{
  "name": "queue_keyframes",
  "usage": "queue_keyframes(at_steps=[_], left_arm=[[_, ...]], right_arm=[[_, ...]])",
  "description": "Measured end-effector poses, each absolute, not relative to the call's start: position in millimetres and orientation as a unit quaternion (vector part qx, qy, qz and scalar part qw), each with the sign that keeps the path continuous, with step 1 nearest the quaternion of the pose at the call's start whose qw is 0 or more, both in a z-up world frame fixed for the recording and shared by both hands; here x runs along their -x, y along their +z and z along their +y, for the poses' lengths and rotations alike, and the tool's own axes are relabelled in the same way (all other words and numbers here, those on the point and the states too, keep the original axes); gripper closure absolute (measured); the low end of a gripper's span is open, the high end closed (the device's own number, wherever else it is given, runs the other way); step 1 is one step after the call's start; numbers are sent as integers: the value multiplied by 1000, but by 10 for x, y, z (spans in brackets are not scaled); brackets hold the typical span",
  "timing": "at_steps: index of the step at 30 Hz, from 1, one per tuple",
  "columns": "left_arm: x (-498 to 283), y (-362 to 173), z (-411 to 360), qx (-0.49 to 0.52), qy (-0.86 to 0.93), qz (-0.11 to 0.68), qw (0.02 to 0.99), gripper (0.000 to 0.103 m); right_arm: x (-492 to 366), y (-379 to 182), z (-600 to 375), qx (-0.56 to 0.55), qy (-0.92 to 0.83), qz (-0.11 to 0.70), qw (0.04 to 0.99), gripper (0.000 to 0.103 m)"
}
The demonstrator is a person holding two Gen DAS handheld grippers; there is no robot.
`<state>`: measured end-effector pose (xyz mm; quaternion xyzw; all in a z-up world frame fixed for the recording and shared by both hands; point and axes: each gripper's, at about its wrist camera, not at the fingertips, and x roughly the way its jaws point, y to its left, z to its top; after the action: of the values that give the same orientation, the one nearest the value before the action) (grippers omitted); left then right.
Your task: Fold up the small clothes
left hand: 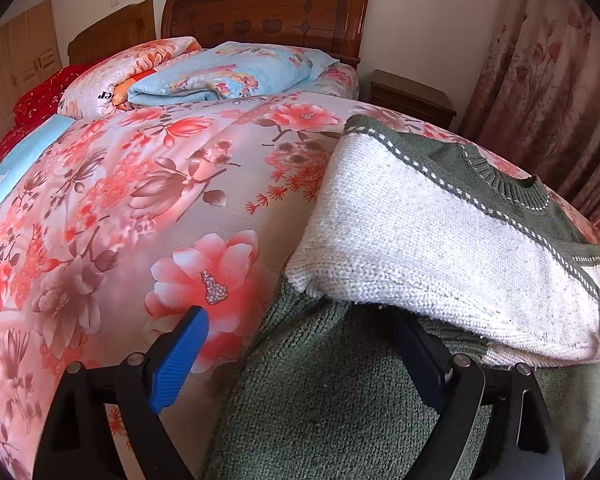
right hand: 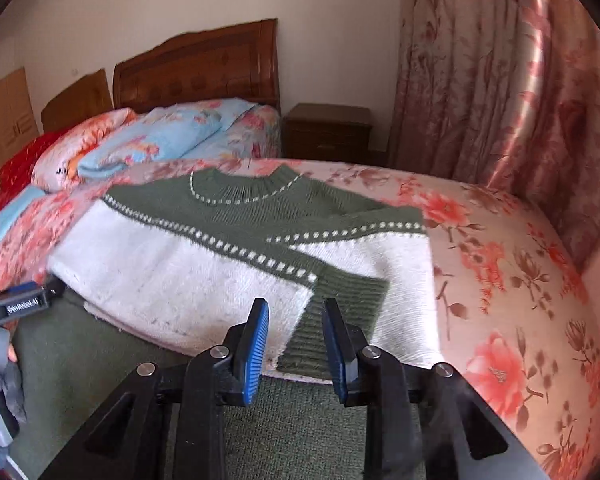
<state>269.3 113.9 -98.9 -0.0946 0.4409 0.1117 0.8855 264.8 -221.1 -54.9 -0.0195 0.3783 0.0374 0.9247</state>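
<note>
- Left wrist view: I am looking over the left hand-held gripper (left hand: pixel 296 344), whose jaws are standing wide apart. The blue pad (left hand: pixel 179 362) at seven o'clock is resting over the floral bedspread (left hand: pixel 112 208), and the dark finger at five o'clock is lying partly under the folded white edge of the sweater (left hand: pixel 420 240). Nothing is being pinched.
- In the same view, the green-and-white sweater is lying on the bed from two o'clock down to six o'clock. Its left sleeve is already folded across the body, and the green lower part is spreading out beneath it.
- Right wrist view: the right hand-held gripper (right hand: pixel 296 344) is hanging at six o'clock with its jaws parted and nothing clamped. The green ribbed cuff (right hand: pixel 332 320) is lying on the sweater (right hand: pixel 188 276) just beyond them, apparently released.
- From here both sleeves are lying crossed over the chest, with the collar at twelve o'clock.
- I am judging the task roughly halfway: sleeves are in, while the bottom-to-collar fold is not yet made.
</note>
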Motion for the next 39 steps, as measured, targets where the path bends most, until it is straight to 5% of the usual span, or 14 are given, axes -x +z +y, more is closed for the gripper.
queue_keyframes(at_steps=[8, 15, 19, 29, 33, 39], left_arm=[[-2225, -374, 1254, 150, 156, 291, 932, 0], [-3610, -341, 815, 157, -91, 421, 889, 0], [-4129, -738, 727, 112, -24, 491, 863, 0], [-4263, -425, 453, 88, 1, 454, 887, 0], [-4651, -812, 447, 69, 13, 527, 847, 0], [-4472, -635, 278, 25, 24, 482, 876, 0]], right_arm=[[-2588, -757, -2358, 4, 49, 373, 927, 73], [-2628, -752, -2335, 6, 48, 373, 927, 73], [-2623, -752, -2344, 4, 49, 372, 927, 73], [-2622, -763, -2397, -14, 64, 371, 926, 73], [-2614, -762, -2396, -16, 65, 371, 926, 73], [-2621, -759, -2416, -18, 68, 372, 926, 73]])
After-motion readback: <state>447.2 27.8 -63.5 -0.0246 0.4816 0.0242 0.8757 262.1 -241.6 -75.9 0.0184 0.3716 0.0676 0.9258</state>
